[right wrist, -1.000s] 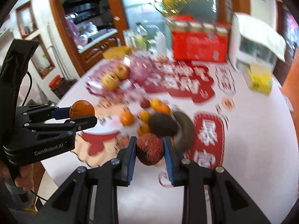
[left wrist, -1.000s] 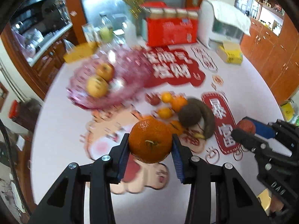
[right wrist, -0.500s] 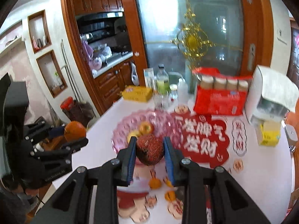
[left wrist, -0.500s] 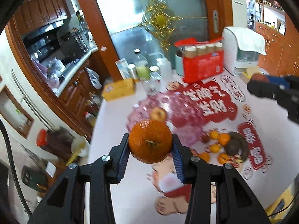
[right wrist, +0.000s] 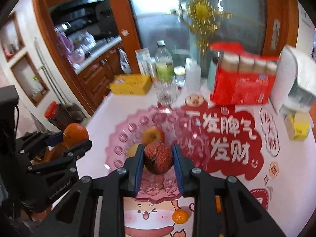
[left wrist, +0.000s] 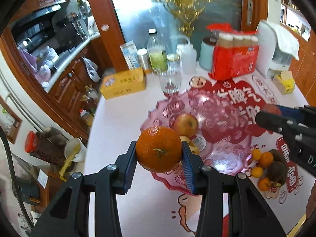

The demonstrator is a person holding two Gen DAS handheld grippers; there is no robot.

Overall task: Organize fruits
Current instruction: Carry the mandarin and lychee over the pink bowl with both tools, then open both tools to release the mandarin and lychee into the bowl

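- Wooden kitchen cabinets and a glass door stand behind my white bench [left wrist: 126, 118], which carries red festive stickers, bottles and a red carton.
- My left claw [left wrist: 159, 156] is clamped on a large round orange mandarin [left wrist: 159, 149], held in the air at the near-left rim of the pink scalloped glass fruit dish [left wrist: 227, 154].
- My right claw [right wrist: 158, 159] grips a rough red-brown fruit [right wrist: 158, 157] above that dish.
- Inside the dish lie a red-yellow apple [left wrist: 185, 124] and a yellowish fruit, half hidden.
- By my judgement, two fruits are placed, two are about to go in, and the small tangerines [left wrist: 263, 159] and dark fruit on the bench remain.
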